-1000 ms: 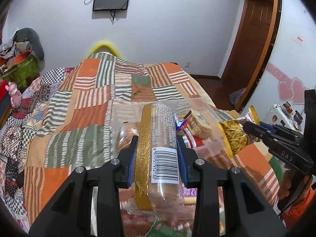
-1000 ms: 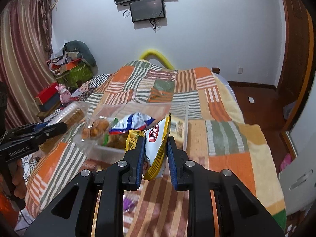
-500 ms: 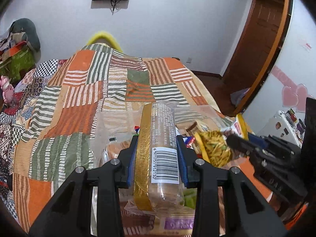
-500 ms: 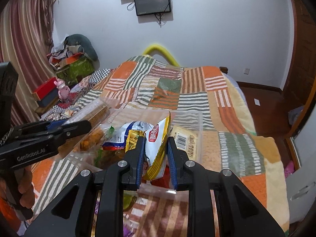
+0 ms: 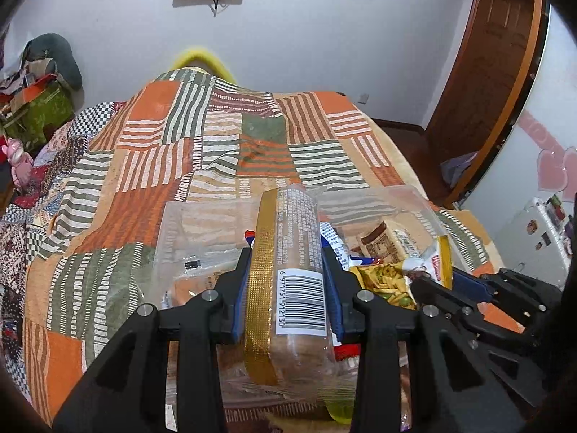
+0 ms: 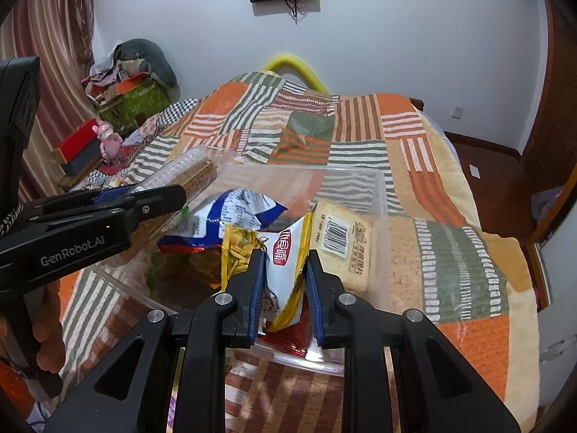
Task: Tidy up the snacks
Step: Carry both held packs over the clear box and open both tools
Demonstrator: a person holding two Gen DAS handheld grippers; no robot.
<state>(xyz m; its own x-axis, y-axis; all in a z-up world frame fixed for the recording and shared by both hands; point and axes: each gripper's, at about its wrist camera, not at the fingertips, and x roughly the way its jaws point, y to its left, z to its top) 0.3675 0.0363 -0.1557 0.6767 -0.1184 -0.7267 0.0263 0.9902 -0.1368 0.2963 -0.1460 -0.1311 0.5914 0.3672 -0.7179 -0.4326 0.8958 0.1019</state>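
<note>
My left gripper (image 5: 288,270) is shut on a long clear biscuit pack (image 5: 292,274) with a gold strip and a barcode, held over the left part of a clear plastic bin (image 5: 173,231) on the bed. My right gripper (image 6: 285,274) is shut on a yellow and white snack bag (image 6: 285,252), held low over the bin (image 6: 382,195). The bin holds a blue and white bag (image 6: 234,216), a beige barcoded pack (image 6: 342,249) and other snacks. The left gripper with the biscuit pack (image 6: 191,171) also shows in the right wrist view.
The bin sits on a patchwork striped blanket (image 5: 223,137) covering the bed. A pile of boxes and clothes (image 6: 130,97) stands at the left by the curtain. A wooden door (image 5: 483,72) and bare floor are on the right. More packets lie on the bed below the grippers.
Both grippers have moved forward and lower toward the bin, each still holding its snack. The yellow bag is now over the bin's inside, and the two grippers are closer together.
</note>
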